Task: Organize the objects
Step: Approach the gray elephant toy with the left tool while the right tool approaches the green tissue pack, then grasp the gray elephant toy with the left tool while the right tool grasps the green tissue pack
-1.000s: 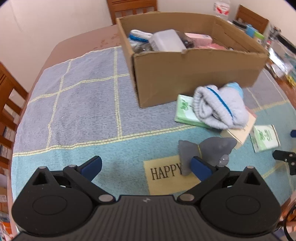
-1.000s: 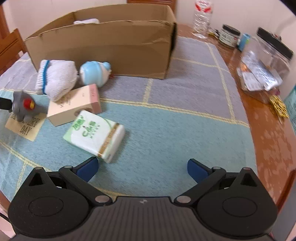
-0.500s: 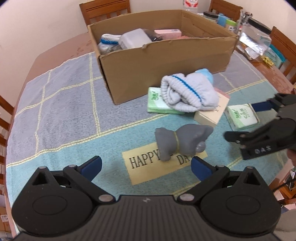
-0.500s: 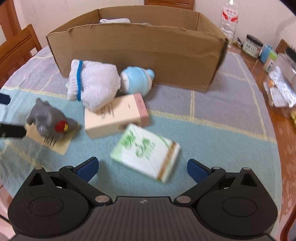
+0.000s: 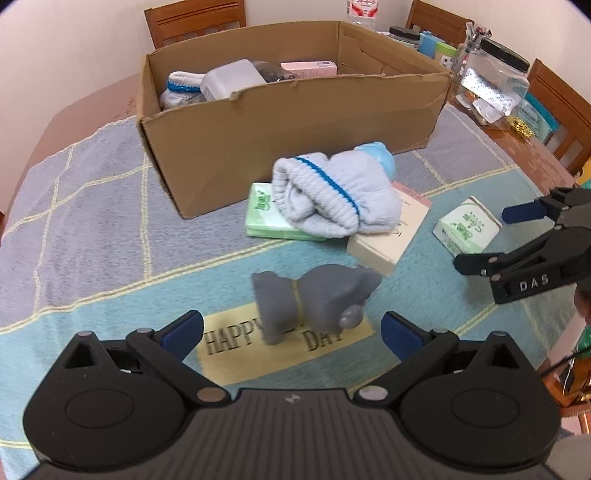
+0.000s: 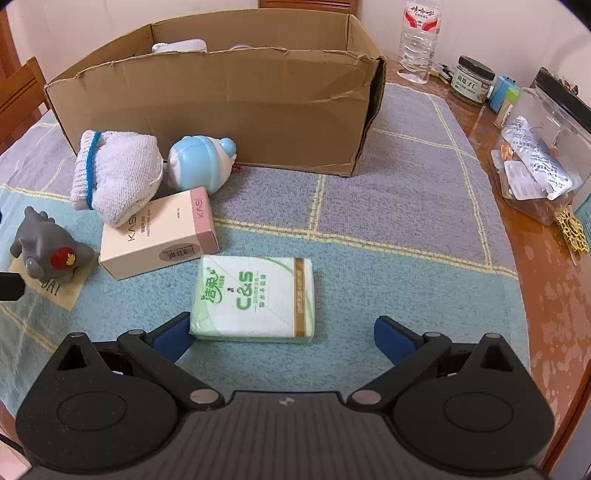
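A cardboard box point(image 5: 295, 122) holding several items stands at the back; it also shows in the right wrist view point(image 6: 221, 110). In front lie a rolled white sock point(image 5: 332, 199), a blue toy point(image 6: 201, 162), a pink-and-cream carton point(image 6: 159, 232), a green tissue pack point(image 5: 273, 218) and a grey toy dinosaur point(image 5: 314, 299). My left gripper point(image 5: 291, 330) is open, just short of the dinosaur. My right gripper point(image 6: 282, 338) is open, just short of a second tissue pack point(image 6: 255, 295). The right gripper also shows in the left wrist view point(image 5: 513, 236).
A chequered cloth point(image 6: 388, 258) covers the wooden table point(image 6: 546, 288). A water bottle point(image 6: 419, 40), a jar point(image 6: 472, 81) and a clear tub of packets point(image 6: 539, 155) stand along the right edge. Wooden chairs point(image 5: 195, 22) surround the table.
My left gripper has drawn back and swung right, centring the dinosaur between its fingers. My right gripper has moved left and forward onto the tissue pack. Both stay open.
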Demonstrator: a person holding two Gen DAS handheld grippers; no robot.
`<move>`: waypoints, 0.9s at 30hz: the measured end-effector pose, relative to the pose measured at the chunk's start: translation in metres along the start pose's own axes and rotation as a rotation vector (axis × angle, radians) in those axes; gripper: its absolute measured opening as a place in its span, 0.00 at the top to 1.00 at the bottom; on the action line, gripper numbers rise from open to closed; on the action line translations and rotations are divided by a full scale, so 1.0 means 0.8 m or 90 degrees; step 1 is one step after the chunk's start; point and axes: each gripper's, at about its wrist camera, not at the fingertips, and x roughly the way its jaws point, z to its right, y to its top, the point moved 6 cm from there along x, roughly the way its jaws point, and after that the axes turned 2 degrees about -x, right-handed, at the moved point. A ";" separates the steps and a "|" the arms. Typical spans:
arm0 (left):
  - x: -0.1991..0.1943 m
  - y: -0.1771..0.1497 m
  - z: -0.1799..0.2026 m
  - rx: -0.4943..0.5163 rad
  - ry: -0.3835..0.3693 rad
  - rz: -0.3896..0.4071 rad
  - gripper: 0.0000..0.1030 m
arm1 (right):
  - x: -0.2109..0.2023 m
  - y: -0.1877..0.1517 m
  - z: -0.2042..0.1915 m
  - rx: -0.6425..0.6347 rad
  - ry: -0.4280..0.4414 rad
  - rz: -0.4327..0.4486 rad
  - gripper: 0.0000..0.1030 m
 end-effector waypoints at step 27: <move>0.032 0.005 0.009 -0.096 0.023 0.015 0.23 | 0.000 0.016 -0.025 -0.036 0.020 0.011 0.24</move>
